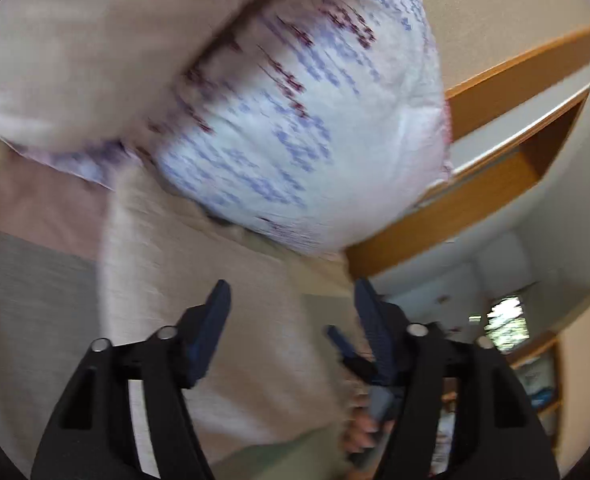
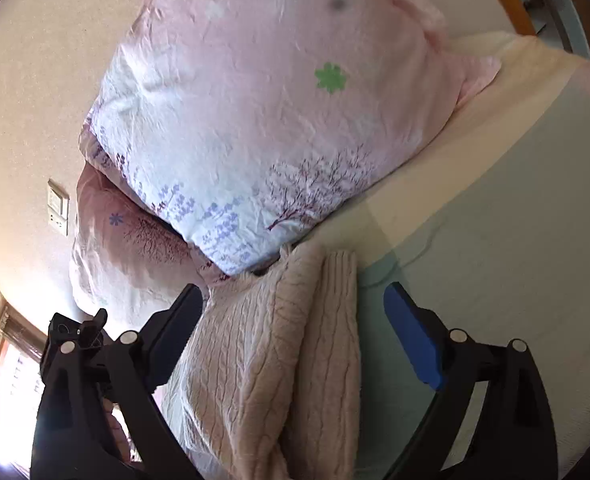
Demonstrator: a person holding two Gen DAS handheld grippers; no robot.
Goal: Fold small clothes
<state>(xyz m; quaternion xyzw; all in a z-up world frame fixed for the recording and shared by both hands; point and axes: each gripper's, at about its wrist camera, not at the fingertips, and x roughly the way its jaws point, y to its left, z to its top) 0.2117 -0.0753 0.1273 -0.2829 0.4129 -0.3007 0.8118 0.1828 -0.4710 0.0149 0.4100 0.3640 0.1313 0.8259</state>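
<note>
A pale pink cable-knit sweater [image 2: 263,360] lies folded lengthwise on the bed, its far end against a pillow. In the right wrist view my right gripper [image 2: 295,320] is open, its fingers either side of the sweater and above it. In the blurred left wrist view the sweater [image 1: 199,320] lies under my open left gripper [image 1: 291,308], which holds nothing. The other gripper [image 1: 359,356] and a hand show low beside the right finger.
Two pink and white floral pillows [image 2: 255,120] are stacked at the head of the bed against a beige wall [image 2: 27,100]. A pale green and cream sheet [image 2: 475,220] covers the bed. A wooden door frame [image 1: 495,168] and a shelf [image 1: 535,380] stand beyond.
</note>
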